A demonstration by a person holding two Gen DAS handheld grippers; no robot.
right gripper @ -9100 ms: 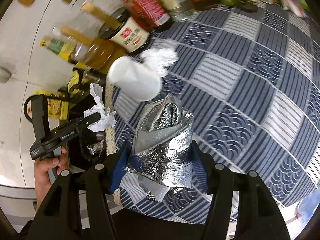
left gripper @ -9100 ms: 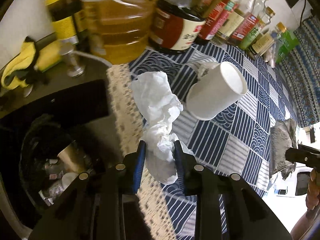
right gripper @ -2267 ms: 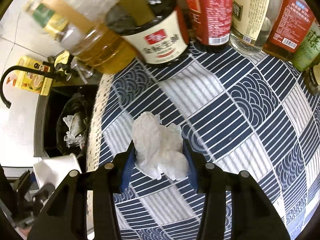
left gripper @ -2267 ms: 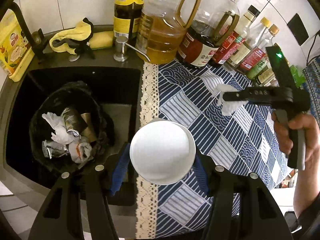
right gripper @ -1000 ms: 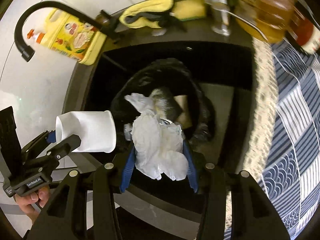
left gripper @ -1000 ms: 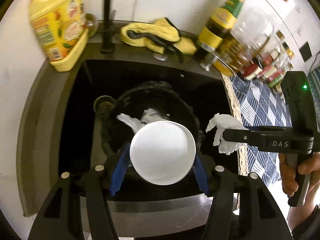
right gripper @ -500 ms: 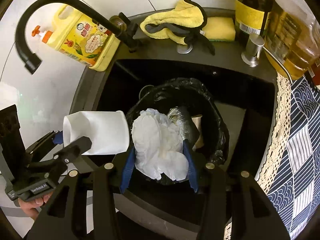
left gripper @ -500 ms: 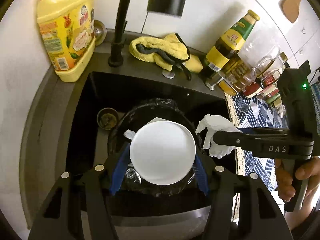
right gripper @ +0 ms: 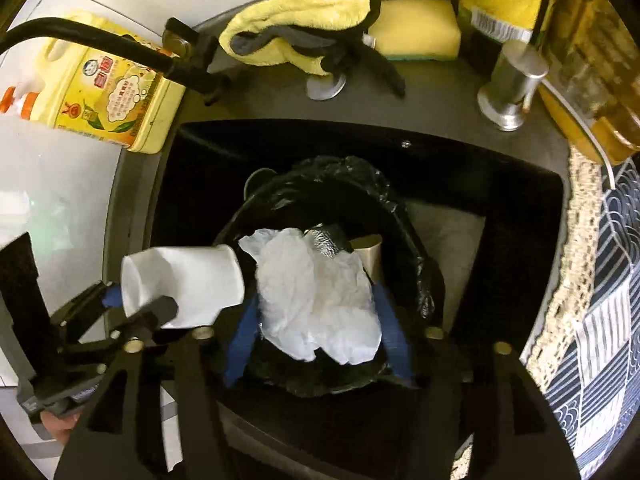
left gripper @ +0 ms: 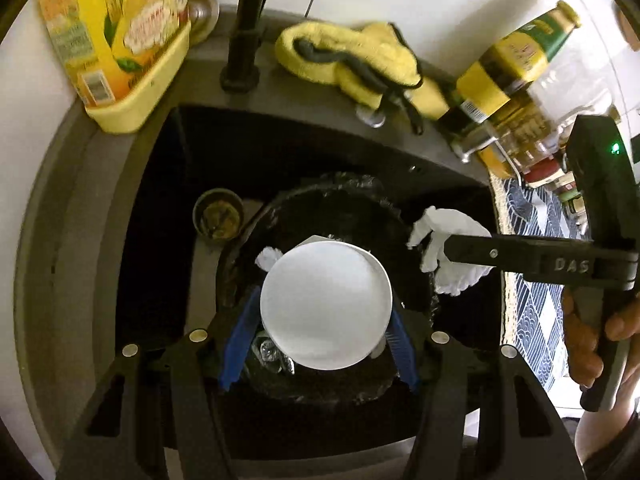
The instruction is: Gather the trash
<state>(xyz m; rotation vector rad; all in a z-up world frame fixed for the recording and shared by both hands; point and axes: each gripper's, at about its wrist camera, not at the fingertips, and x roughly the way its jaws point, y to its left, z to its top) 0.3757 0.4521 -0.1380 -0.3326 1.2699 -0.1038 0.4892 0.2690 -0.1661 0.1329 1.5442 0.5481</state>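
Left gripper is clamped on a white paper cup, blue pads squeezing it from both sides. From the right wrist cam the cup lies on its side, long axis roughly horizontal, wide mouth end back toward the left gripper and base toward the bin. Right gripper is pinching a crumpled white tissue, also seen hanging from its fingers in the left cam.

Both sit right over the bin, a round one with a black liner standing inside the black sink. In the bin: more white tissue, something silvery like foil and a tan tube-like piece.

Around the sink: a yellow detergent bottle with Chinese writing I can't read, a black faucet, a yellow cloth, a sponge, and oil bottles. "DAS" is moulded on the right gripper's body.
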